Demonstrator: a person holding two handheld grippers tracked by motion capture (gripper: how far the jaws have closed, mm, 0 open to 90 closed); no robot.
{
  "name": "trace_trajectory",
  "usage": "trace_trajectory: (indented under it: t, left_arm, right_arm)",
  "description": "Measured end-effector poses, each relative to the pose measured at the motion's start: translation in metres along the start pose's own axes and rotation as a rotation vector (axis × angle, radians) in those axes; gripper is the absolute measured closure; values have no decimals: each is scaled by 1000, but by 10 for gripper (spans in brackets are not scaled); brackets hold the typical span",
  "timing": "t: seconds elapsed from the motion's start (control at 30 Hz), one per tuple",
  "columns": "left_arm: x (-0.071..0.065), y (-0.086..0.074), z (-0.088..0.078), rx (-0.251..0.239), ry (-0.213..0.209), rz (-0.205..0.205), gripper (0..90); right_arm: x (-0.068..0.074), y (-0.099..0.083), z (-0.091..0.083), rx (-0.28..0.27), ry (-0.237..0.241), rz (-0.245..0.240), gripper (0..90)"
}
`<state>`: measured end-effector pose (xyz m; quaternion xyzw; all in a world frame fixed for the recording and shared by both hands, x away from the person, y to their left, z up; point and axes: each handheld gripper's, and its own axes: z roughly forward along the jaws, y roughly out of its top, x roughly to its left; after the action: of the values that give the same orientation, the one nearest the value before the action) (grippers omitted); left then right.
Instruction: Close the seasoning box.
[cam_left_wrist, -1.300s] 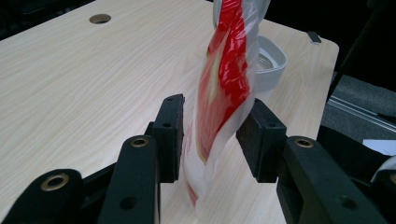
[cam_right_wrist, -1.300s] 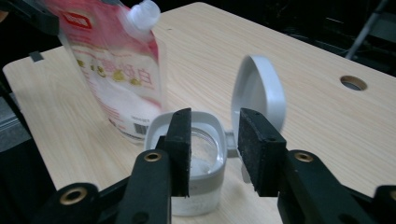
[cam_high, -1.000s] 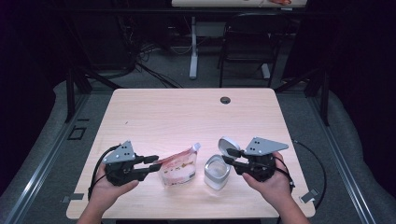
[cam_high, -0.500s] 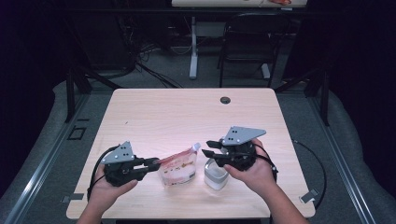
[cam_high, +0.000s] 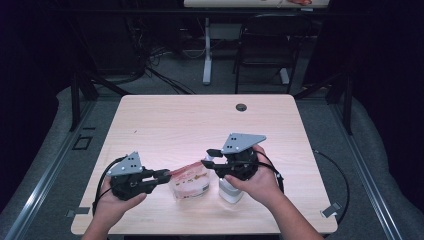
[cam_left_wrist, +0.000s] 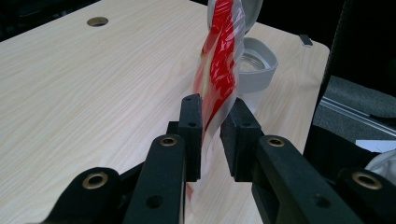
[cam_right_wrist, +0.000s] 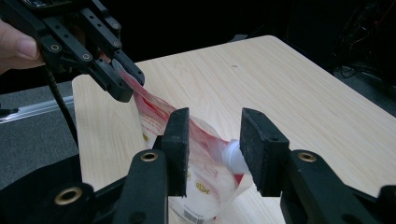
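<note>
My left gripper (cam_high: 162, 175), low at lower left, has been closing and clamps the pouch (cam_high: 190, 180) at centre bottom. My right gripper (cam_high: 209, 157), jaws opening and unclenched around the pouch's spout (cam_right_wrist: 233, 156), has shifted left from the jar (cam_high: 231, 191) since before.

You have a pale, light-grained wooden table (cam_high: 170, 125) under your hands, with a small dark round hole (cam_high: 241, 107) near its far edge. The soft translucent plastic pouch (cam_right_wrist: 196, 154) is printed in red and white, with small yellow marks low on its face and a white spout (cam_right_wrist: 232, 156). Beside it stands a clear glass jar with a grey rim (cam_left_wrist: 257, 60). Both your grippers are black, each topped by a grey plate. The floor around the table is grey.
</note>
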<state>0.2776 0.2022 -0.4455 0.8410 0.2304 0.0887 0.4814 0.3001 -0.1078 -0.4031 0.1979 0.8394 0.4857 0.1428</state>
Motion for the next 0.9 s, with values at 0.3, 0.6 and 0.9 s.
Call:
trace_trajectory:
  t: [0.3,0.6,0.9]
  left_arm:
    - [1,0,0,2,-3,0,795]
    - [1,-1,0,3,3,1,833]
    - [2,-2,1,-4,14,0,874]
  right_arm:
    - [3,2,14,20,19,-15,628]
    - [6,3,27,43,24,-41,632]
    - [5,6,28,54,35,-50,692]
